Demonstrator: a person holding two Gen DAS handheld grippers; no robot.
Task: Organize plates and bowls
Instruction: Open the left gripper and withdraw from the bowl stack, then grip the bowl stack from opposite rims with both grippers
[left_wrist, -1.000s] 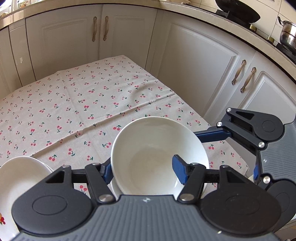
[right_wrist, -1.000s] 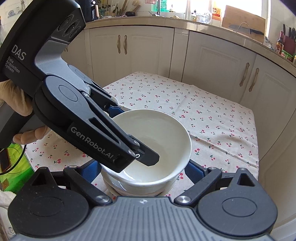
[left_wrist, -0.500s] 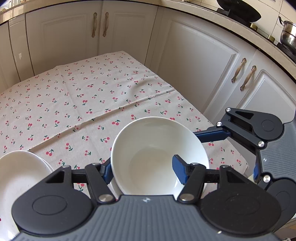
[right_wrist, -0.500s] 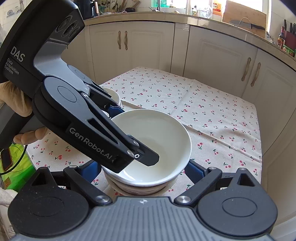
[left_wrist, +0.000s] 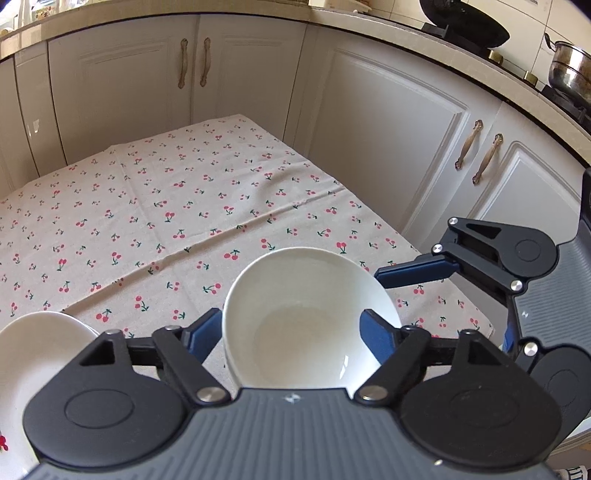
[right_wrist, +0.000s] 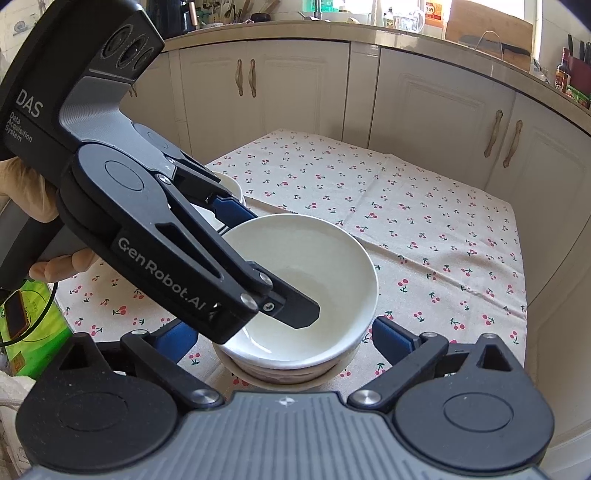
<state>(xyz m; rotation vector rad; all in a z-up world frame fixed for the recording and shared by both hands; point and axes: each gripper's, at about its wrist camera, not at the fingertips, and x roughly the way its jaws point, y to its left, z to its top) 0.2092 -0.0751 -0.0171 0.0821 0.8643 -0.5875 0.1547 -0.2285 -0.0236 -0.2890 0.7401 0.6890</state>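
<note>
White bowl (right_wrist: 306, 280) sits nested on top of a small stack of bowls (right_wrist: 284, 373), near the front edge of the table (right_wrist: 461, 236) with the cherry-print cloth (left_wrist: 177, 206). Glazed ceramic by the look: stiff, smooth, likely slippery at the rim, breakable if knocked or dropped, moderate weight. Best hold would be the rim wall, one pad inside and one outside, or both sides of the outer wall.

Left gripper (left_wrist: 295, 328) has just been opening; its jaws straddle the near rim, one blue finger (left_wrist: 376, 334) inside the bowl, the other outside, neither pad pressing now, so the bowl is released. Right gripper (right_wrist: 284, 338) has just been opening further too, jaws spread wide either side of the stack, not touching it, holding nothing.

More white dishes (left_wrist: 33, 354) lie toward the table's front left corner; whether plates or shallow bowls cannot be told. Risk judged: lifting the left finger out could catch the rim and tip the stack
</note>
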